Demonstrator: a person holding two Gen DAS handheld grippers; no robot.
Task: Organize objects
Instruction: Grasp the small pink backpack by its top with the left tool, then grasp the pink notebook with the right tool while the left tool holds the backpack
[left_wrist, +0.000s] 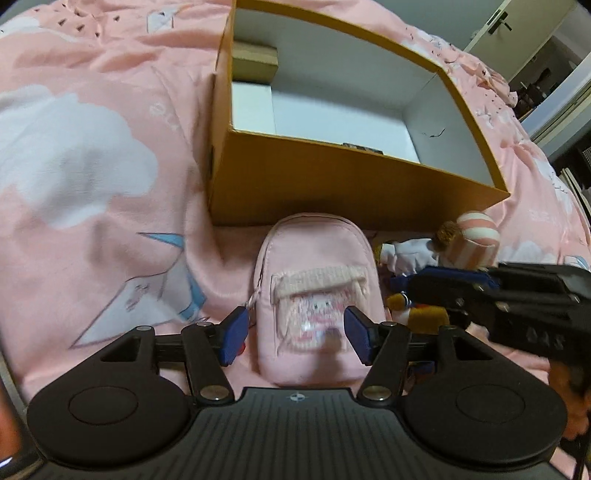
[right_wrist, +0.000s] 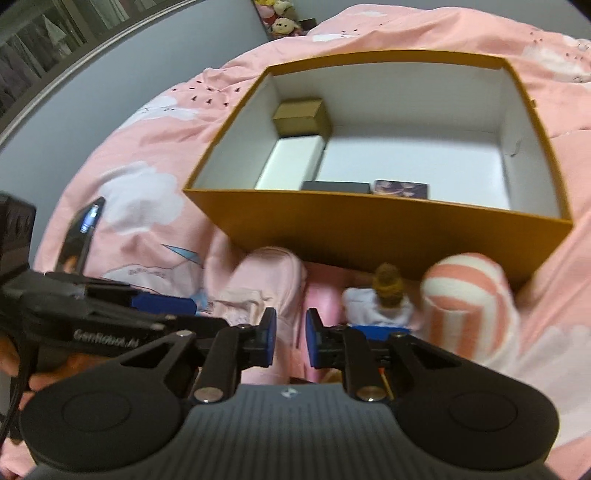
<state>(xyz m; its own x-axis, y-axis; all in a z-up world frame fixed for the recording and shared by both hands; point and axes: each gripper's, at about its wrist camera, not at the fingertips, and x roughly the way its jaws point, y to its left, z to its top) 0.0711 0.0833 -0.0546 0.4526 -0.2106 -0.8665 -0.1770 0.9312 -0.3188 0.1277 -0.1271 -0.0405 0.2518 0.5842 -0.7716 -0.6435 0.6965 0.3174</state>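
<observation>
Beyond both sets of jaws, an orange box (right_wrist: 376, 225) on the bed (left_wrist: 92, 155) holds a brown carton (right_wrist: 301, 118), white box (right_wrist: 291, 162) and two flat items. Left gripper (left_wrist: 295, 334) jaws stand spread around a pink pouch (left_wrist: 317, 295), not pressing. Right gripper (right_wrist: 291, 338) jaws are nearly closed, empty; a striped toy (right_wrist: 469, 306) lies beside.

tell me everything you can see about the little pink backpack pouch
The pink pouch is a small backpack-shaped bag of soft, smooth fabric with a rounded top and a zip up its side. A front pocket shows a cartoon girl's face under a knitted pink trim. It lies flat on the pink bedspread, its top against the orange box, with small toys beside it. The left gripper straddles its lower half with jaws open and, as far as I can tell, not pressing it.
</observation>
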